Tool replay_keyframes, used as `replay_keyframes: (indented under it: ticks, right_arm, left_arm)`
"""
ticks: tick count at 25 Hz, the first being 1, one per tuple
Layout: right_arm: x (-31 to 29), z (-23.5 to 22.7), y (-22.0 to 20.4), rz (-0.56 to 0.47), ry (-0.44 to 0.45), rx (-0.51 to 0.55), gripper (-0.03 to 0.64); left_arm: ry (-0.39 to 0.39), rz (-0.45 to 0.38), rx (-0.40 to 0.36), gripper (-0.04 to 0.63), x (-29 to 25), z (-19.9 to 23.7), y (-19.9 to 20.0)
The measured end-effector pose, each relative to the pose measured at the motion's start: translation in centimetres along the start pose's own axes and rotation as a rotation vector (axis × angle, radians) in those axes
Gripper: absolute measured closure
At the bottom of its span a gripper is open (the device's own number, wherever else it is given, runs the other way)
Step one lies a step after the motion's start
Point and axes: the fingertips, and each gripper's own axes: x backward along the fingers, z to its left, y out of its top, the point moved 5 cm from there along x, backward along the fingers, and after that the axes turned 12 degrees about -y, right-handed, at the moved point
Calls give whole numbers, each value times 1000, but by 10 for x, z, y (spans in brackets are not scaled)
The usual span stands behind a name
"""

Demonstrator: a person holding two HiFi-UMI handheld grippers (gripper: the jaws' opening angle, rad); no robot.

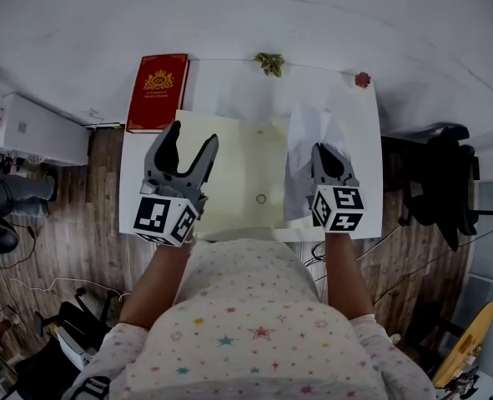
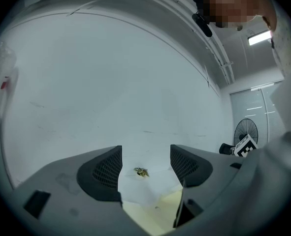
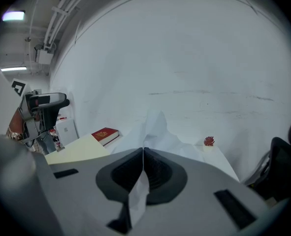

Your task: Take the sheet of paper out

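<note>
A white sheet of paper [image 1: 309, 152] is lifted and buckled over the right half of the white table [image 1: 229, 86]. My right gripper [image 1: 324, 158] is shut on its near edge; in the right gripper view the sheet of paper [image 3: 157, 132] rises in a crumpled peak past the closed jaws of the right gripper [image 3: 143, 154]. A pale yellow envelope [image 1: 238, 177] with a round clasp lies flat at the table's middle. My left gripper [image 1: 190, 144] hovers open above the envelope's left part, holding nothing. In the left gripper view the left gripper [image 2: 145, 167] frames the table and envelope [image 2: 155, 213].
A red book [image 1: 157, 92] lies at the table's far left corner. A small green plant [image 1: 270, 62] and a small red plant [image 1: 362, 79] stand along the far edge by the wall. A black chair [image 1: 436, 182] stands right of the table, a white unit [image 1: 33, 129] to the left.
</note>
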Motion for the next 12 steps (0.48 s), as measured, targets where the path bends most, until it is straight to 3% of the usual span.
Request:
replay_keyframes:
  ticks: [12]
  right_arm:
    - [11,1,37,-102,-7,-6,614]
  left_arm:
    - [-4,-33,0,310,2,4,10]
